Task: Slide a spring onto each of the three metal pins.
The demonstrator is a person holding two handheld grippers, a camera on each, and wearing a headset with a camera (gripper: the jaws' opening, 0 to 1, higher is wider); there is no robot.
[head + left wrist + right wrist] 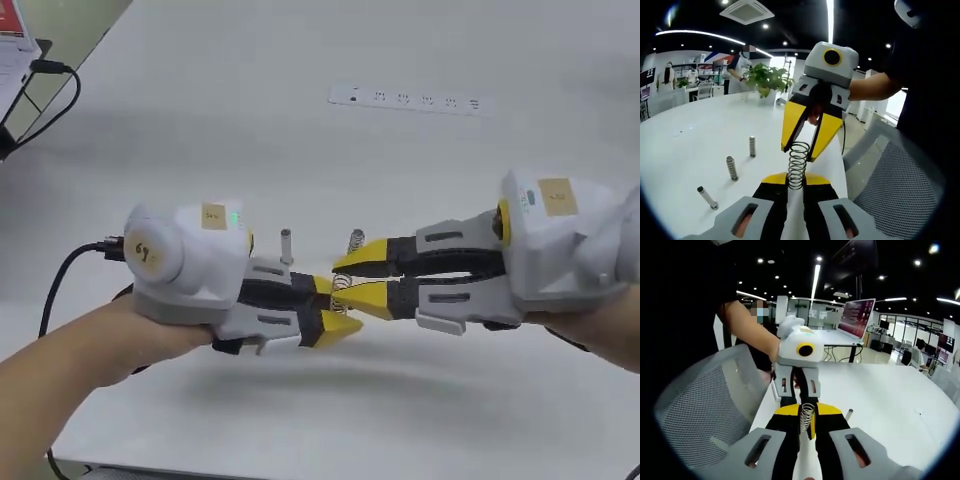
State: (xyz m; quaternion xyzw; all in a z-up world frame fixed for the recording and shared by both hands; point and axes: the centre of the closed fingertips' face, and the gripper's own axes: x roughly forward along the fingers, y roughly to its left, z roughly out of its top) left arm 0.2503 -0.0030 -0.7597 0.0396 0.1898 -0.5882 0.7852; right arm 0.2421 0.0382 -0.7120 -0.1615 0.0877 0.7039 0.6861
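Nothing here reads cleanly. My left tongs [340, 305] carry a round tan sticker [148, 255] with dark handwritten marks and a square sticker [213, 216] — both too blurred to make out. My right tongs [340, 283] bear a tan label [557, 197], its print faint and unreadable. The power strip [410, 99] on the desk [250, 400] shows tiny markings, the red screen [856, 317] rows of text — illegible too.

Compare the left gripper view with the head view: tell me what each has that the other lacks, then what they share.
Left gripper view, not the head view: a potted plant and a mesh chair. Head view, not the left gripper view: a power strip. Both: the spring gripped by the left gripper and the right gripper, the bare pin and the white table.
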